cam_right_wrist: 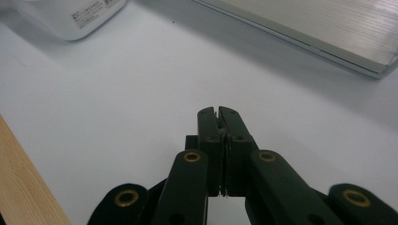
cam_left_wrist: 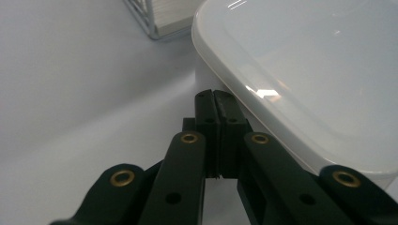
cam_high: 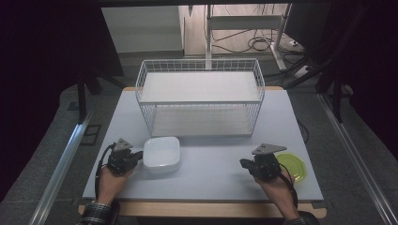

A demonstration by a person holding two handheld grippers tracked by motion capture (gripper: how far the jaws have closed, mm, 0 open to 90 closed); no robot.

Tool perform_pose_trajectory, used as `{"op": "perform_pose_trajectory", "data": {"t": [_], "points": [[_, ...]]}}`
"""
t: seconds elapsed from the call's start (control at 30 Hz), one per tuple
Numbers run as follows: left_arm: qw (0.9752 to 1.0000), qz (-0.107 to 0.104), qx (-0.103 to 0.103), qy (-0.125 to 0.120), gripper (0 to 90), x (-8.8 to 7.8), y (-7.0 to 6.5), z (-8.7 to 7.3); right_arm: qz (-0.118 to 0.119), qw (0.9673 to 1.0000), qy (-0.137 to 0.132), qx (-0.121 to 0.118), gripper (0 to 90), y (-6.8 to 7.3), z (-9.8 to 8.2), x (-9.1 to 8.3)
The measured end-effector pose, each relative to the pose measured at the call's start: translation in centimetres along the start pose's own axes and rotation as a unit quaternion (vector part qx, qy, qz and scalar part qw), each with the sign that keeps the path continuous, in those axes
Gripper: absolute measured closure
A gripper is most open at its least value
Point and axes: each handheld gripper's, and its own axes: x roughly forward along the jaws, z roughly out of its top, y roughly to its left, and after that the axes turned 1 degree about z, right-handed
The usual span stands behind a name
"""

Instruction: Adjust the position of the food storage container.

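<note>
Your left gripper (cam_high: 137, 157) has its jaws pressed together with nothing between them, tips right at the left side of the white square plastic bowl (cam_high: 162, 153); in the left gripper view that bowl (cam_left_wrist: 300, 70) sits just ahead and to the right of the closed jaws, whether touching I cannot tell. Your right gripper (cam_high: 244, 163) is also closed on nothing, pointing left over the bare pale grey tabletop (cam_high: 211, 164). The round lime-green plate (cam_high: 293, 166) lies just behind it, by your right hand (cam_high: 277, 185). The white wire two-tier basket rack (cam_high: 200, 96) stands beyond both grippers.
</note>
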Motion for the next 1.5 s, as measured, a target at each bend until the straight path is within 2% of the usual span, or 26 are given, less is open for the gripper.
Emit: {"op": "perform_pose_trajectory", "data": {"t": [0.27,0.4,0.53,0.67,0.87,1.0,1.03,1.3,1.5], "points": [[0.9998,-0.02,0.007,-0.001,89.6,0.9,-1.1,0.6,0.008,1.0,-0.003,-0.001,87.3,0.4,0.5,1.1],[0.9994,-0.032,0.016,0.002,89.6,1.7,-2.1,1.1,0.011,0.9999,-0.004,-0.004,86.8,0.6,0.7,1.6],[0.9981,-0.046,0.041,0.008,89.5,2.6,-3.7,1.8,0.016,0.9998,-0.007,-0.007,86.8,0.9,1.2,2.5],[0.9971,-0.053,0.054,0.011,89.4,3.1,-4.6,2.1,0.023,0.9997,-0.009,-0.005,86.9,1.1,1.6,3.3],[0.9963,-0.063,0.058,0.011,89.2,3.9,-5.5,2.6,0.032,0.9994,-0.014,0.0,85.8,1.1,2.1,4.2],[0.9952,-0.07,0.068,0.013,89.2,4.4,-6.2,3.0,0.031,0.9994,-0.017,-0.004,85.2,1.1,2.4,4.4],[0.9945,-0.073,0.074,0.012,89.2,4.7,-6.7,3.2,0.029,0.9994,-0.017,-0.007,85.1,1.2,2.4,4.4],[0.9912,-0.09,0.096,0.013,89.1,5.7,-8.8,3.8,0.022,0.9995,-0.022,-0.009,84.4,1.1,2.4,4.2],[0.9896,-0.097,0.106,0.013,88.1,6.1,-9.6,4.2,0.015,0.9995,-0.021,-0.017,83.1,1.3,2.3,3.9]]}}
